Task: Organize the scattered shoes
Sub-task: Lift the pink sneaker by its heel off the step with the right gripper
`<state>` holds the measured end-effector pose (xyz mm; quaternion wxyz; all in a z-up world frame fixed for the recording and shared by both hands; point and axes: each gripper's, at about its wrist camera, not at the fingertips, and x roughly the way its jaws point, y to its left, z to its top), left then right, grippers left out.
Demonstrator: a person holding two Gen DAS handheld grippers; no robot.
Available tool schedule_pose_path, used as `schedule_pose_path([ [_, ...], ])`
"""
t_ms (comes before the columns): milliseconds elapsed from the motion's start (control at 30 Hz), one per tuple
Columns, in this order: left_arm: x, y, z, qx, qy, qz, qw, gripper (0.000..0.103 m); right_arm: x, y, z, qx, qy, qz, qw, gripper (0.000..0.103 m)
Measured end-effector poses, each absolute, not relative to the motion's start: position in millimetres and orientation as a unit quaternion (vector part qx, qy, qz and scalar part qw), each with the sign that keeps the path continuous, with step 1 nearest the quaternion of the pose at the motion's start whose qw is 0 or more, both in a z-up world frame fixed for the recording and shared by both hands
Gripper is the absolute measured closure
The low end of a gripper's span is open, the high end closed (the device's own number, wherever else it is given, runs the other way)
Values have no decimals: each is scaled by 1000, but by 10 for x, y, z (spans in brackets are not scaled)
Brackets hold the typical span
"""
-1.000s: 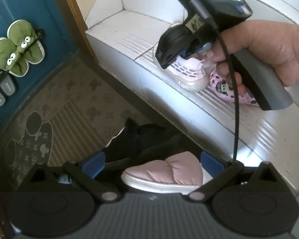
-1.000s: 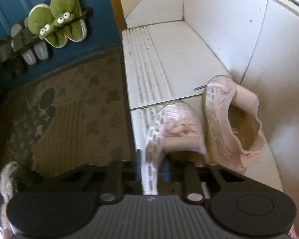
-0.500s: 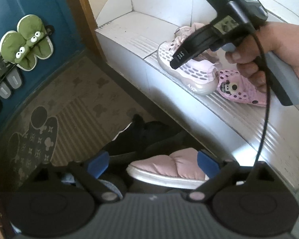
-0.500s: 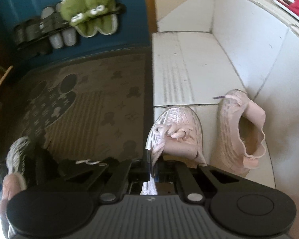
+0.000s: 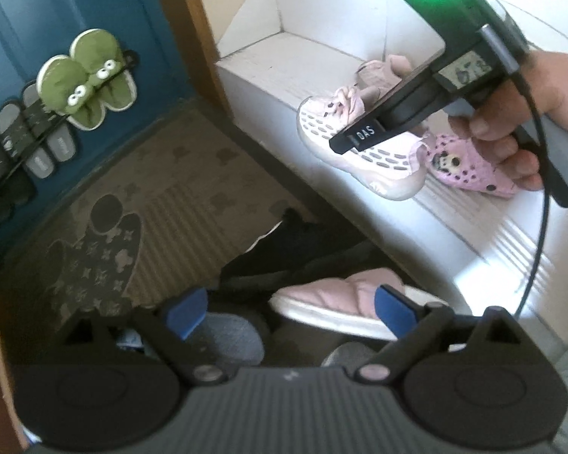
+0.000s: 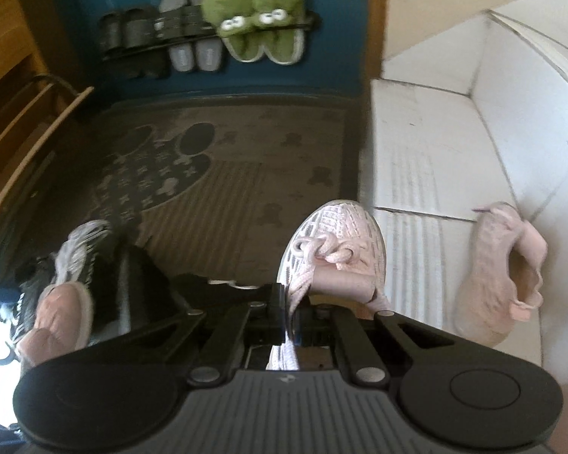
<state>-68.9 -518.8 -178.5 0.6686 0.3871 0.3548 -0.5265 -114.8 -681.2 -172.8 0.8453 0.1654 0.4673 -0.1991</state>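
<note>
My right gripper (image 6: 289,302) is shut on the collar of a pink mesh sneaker (image 6: 337,249) and holds it over the front edge of the white tiled step (image 6: 428,159). The left wrist view shows the same sneaker (image 5: 359,151) raised in that gripper (image 5: 344,145), which a hand holds. A pink knit sneaker (image 6: 500,276) lies on its side on the step. My left gripper (image 5: 289,310) is open low over a floor pile: a pink padded slipper (image 5: 337,299), a black shoe (image 5: 295,249) and a grey shoe (image 5: 227,335).
A pink dotted clog (image 5: 469,174) sits on the step near the hand. Green frog slippers (image 6: 257,19) and grey slippers (image 6: 193,53) hang on a rack on the blue wall. A patterned mat (image 6: 223,174) covers the floor. A wooden rack (image 6: 30,132) stands at the left.
The right gripper has lifted the pink mesh sneaker away from the knit sneaker and carried it left, out over the step's edge. The left gripper stays open above the pile.
</note>
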Motion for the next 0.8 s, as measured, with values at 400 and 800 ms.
schedule_pose_path([
  [400, -456, -4634, -1638, 368, 366, -473, 712, 7, -717, -6193, -1549, 117, 467, -126, 868, 98],
  [800, -102, -4140, -1333, 315, 376, -411, 769, 7, -248, -5530, -1346, 81, 454, -66, 885, 98],
])
